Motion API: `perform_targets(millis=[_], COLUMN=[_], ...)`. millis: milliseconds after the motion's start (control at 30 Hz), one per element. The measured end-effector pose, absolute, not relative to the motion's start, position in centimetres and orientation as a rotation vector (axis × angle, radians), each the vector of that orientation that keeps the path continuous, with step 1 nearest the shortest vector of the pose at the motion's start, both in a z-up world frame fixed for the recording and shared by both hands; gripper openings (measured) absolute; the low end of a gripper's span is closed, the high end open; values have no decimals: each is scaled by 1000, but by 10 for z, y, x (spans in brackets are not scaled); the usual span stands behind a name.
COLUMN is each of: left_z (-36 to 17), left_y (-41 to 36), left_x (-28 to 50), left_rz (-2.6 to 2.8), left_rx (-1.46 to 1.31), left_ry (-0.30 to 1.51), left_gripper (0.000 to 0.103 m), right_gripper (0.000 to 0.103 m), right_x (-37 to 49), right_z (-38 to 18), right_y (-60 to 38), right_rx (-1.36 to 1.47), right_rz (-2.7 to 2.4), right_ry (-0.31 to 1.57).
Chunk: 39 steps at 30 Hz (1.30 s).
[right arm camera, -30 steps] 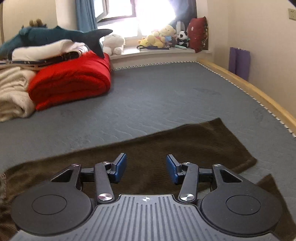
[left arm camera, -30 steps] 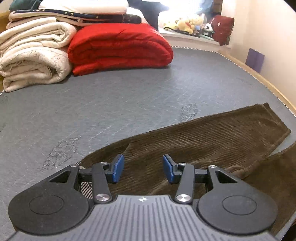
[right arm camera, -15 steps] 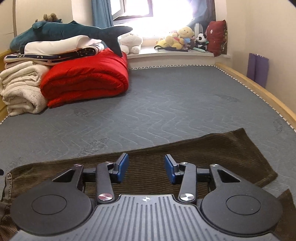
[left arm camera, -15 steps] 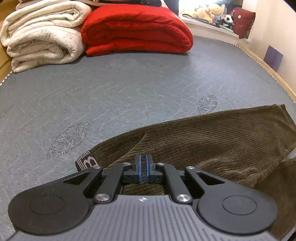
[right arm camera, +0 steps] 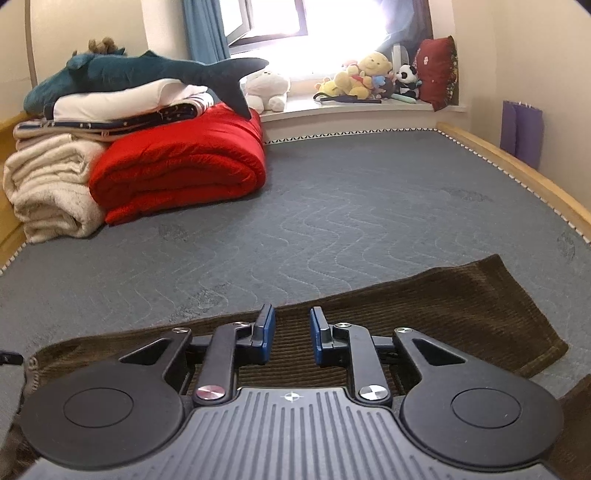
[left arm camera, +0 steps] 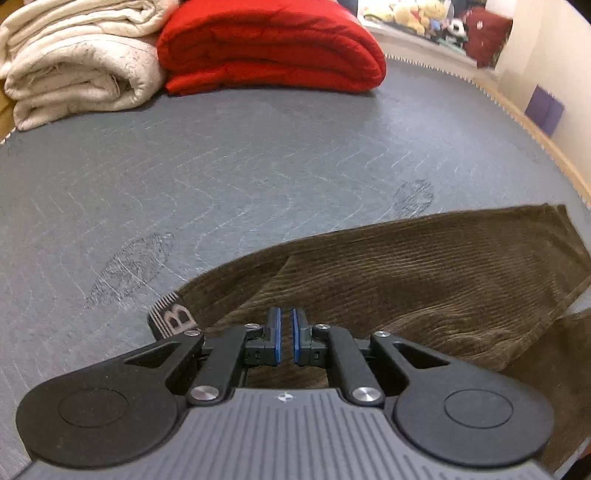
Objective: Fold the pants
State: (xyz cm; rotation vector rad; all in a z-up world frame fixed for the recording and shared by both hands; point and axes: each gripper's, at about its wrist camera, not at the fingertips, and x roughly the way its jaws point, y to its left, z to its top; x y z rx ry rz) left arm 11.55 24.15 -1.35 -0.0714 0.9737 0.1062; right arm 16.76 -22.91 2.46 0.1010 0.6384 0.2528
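Brown corduroy pants flat on grey mattress, left gripper pressed nearly together over the waist fabric, a pinch not discernible, right gripper spread above one leg.

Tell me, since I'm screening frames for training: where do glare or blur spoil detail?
Right wrist view: the window is blown out white, washing the plush toys; the pants stay sharp. Left wrist view: lighting is even, the far sill is smeared, and fisheye bends the bed edge.
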Motion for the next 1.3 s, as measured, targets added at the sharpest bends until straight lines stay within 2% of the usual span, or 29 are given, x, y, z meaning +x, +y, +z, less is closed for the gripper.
perform_targets(millis=[67, 100, 133, 167, 200, 233, 433, 533, 567, 600, 633, 667, 733, 933, 1100, 1200, 1233, 1300], left_z=[-18, -21, -24, -29, -33, -39, -90, -107, -108, -108, -107, -104, -96, -46, 7, 14, 10, -7], left_y=[245, 248, 251, 255, 259, 262, 279, 274, 273, 273, 274, 273, 263, 227, 190, 171, 167, 161], left_x=[130, 138, 146, 156, 164, 173, 214, 221, 221, 221, 220, 220, 213, 155, 57, -8, -27, -57], left_rz=[112, 115, 124, 143, 163, 181, 226, 192, 176, 157, 126, 104, 92, -25, -179, -276, -304, -338], left_rx=[-11, 6, 23, 43, 52, 52, 4, 112, 136, 137, 119, 107, 176, 354, 442, 483, 489, 489], left_ry=[986, 985, 977, 966, 963, 967, 1096, 1122, 1114, 1110, 1113, 1121, 1115, 1028, 960, 958, 964, 987], left_gripper=[11, 20, 37, 48, 64, 70, 72, 73, 72, 61, 30, 21, 13, 9, 9, 8, 8, 8], right_gripper=[22, 22, 22, 22, 22, 22, 22, 22, 22, 22, 22, 22, 22, 22, 22, 18, 14, 14], right_x=[166, 165, 165, 164, 164, 163, 162, 161, 161, 161, 162, 162, 163, 168, 165, 157, 154, 147], right_z=[26, 27, 27, 27, 26, 26, 26, 24, 23, 21, 19, 18, 15, 11, 5, 3, 2, 0], right_y=[-234, -235, -237, -238, -239, -241, -255, -269, -273, -276, -280, -282, -287, -296, -309, -328, -334, -349], right_rx=[112, 110, 107, 105, 101, 96, 67, 73, 75, 76, 74, 73, 75, 111, 134, 212, 244, 311], right_rz=[260, 263, 268, 273, 276, 278, 255, 228, 221, 213, 203, 194, 179, 118, 39, -24, -43, -81], right_ry=[634, 633, 635, 639, 641, 643, 644, 655, 657, 661, 669, 675, 679, 695, 721, 727, 730, 734])
